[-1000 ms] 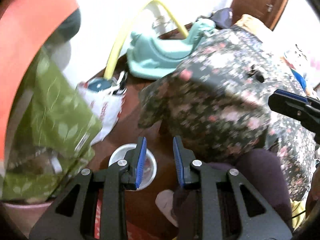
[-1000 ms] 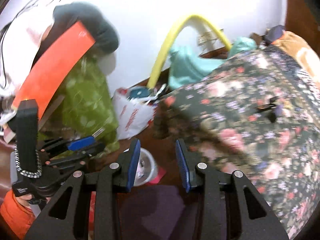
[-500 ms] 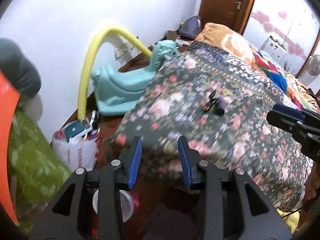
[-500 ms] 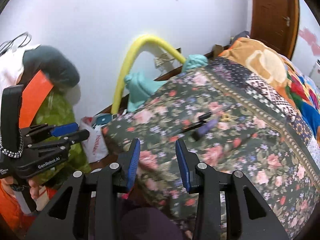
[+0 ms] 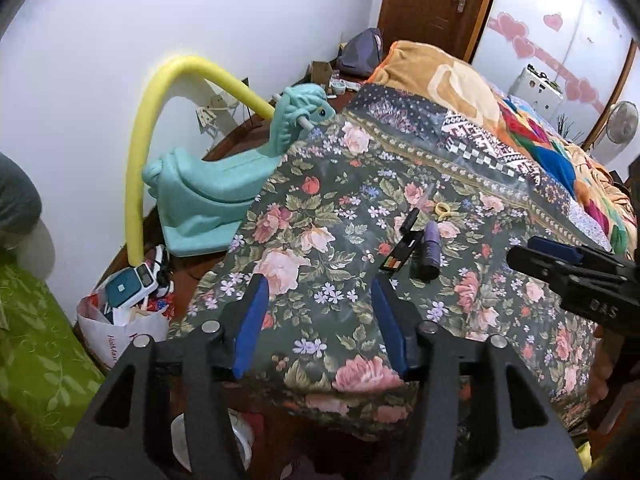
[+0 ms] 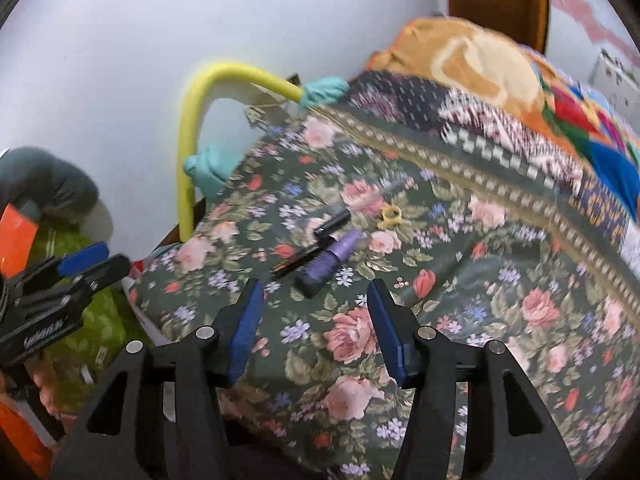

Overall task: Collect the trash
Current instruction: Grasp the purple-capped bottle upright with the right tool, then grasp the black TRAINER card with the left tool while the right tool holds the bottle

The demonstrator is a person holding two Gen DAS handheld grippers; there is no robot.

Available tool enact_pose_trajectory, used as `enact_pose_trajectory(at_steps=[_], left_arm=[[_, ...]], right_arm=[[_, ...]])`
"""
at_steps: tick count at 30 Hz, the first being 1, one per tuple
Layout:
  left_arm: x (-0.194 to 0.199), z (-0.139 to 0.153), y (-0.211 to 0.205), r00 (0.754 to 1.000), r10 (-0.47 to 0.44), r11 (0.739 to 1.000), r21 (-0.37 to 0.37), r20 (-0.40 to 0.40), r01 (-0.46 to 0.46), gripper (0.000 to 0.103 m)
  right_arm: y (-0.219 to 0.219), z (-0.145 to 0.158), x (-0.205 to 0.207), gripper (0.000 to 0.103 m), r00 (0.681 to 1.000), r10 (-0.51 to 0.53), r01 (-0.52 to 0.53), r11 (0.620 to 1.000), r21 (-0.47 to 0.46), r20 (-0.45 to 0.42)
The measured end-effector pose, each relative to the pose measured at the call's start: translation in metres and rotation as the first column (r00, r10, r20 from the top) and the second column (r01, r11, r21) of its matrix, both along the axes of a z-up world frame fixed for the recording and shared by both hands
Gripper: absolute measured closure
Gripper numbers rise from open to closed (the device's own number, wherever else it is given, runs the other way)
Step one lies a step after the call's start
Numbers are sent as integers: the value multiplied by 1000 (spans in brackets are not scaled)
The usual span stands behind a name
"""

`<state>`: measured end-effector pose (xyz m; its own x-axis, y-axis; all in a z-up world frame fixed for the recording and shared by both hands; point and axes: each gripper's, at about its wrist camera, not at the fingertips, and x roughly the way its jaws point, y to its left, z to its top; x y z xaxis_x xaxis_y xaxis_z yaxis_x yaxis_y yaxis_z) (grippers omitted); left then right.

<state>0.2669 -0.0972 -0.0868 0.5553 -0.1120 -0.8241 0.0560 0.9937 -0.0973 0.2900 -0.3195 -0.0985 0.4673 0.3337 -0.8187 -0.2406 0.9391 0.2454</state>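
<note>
A purple tube (image 5: 431, 252) (image 6: 330, 258) lies on the floral bedspread (image 5: 340, 208) (image 6: 460, 280). Beside it lie a black makeup palette (image 5: 402, 254) (image 6: 306, 258), a black stick (image 5: 409, 220) (image 6: 332, 222), a yellow hair tie (image 5: 442, 210) (image 6: 391, 215) and a pale thin piece (image 6: 380, 194). My left gripper (image 5: 318, 312) is open and empty over the bed's near corner. My right gripper (image 6: 314, 314) is open and empty, just short of the purple tube. The right gripper also shows at the left wrist view's right edge (image 5: 576, 276).
A white plastic bag (image 5: 124, 320) full of items stands on the floor by the wall. A teal rocking horse (image 5: 224, 184) and a bent yellow foam tube (image 5: 160, 120) stand beside the bed. A white bowl (image 5: 236, 440) sits on the floor below. Green cloth (image 5: 36, 352) hangs left.
Both grippers have risen from near the floor and bowl to above the bed, and both have opened wider. The items on the bedspread have come into clear view.
</note>
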Motion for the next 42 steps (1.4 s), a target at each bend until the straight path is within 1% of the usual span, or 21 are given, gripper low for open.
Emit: enact_pose_trajectory(at_steps=[4,7,11,15,18,20,21,22,24,30,34,36,38,39,40,42], left_arm=[[11,-21,2,1000,-9,1000,-13,-28,8,51],[19,-38,1,999,-18,1000,13,-49,19,51],[26,-53,0,997,-39,999,22,-68,40,51],[30,-59,-4,996,-58,997,52,-68,62,51],[35,-62,-7,995,-67,996,50,-72,71,51],[38,-64,-10,995,-70,996,53,-73,74,51],[40,-64,-12,995,-68,996,59,-67,72,51],[41,-64,-13,996,-69,995,61,-63,73,51],[44,-63,-19,995,-85,995,50,-59,88,51],[64,-72,-48,982,-165,986,-39,-88,162,51],[77,-85,-72,966,-228,973,-68,-125,221,51],[85,-95,-84,951,-268,962,-92,-157,256,51],[89,-101,-92,949,-272,962,-59,-163,265,52],[92,-104,-98,948,-273,962,-27,-162,272,54],[94,-107,-101,946,-280,959,-8,-165,282,58],[98,-111,-107,945,-279,959,6,-172,285,60]], right_arm=[[2,-27,22,53,997,-41,44,998,42,-71],[8,-48,39,53,991,-65,74,995,70,-119],[19,-73,56,53,983,-92,103,993,56,-162],[27,-91,65,53,978,-94,105,994,44,-188],[36,-92,65,53,987,-72,71,997,-11,-145],[37,-92,64,56,990,-55,52,998,-29,-130],[37,-92,64,68,991,-44,39,998,-43,-126],[37,-92,63,73,992,-31,24,998,-53,-124],[33,-90,57,79,993,-4,-2,999,-47,-121],[13,-80,33,79,998,11,-19,993,-114,-66],[-8,-77,24,79,998,-10,4,995,-100,-57],[-15,-77,24,79,998,-23,17,996,-88,-58],[-22,-76,24,79,998,-36,31,996,-82,-57],[-26,-75,23,79,998,-42,38,996,-77,-56],[-29,-75,23,79,997,-46,42,997,-71,-57],[-35,-75,25,79,996,-51,48,998,-48,-73]])
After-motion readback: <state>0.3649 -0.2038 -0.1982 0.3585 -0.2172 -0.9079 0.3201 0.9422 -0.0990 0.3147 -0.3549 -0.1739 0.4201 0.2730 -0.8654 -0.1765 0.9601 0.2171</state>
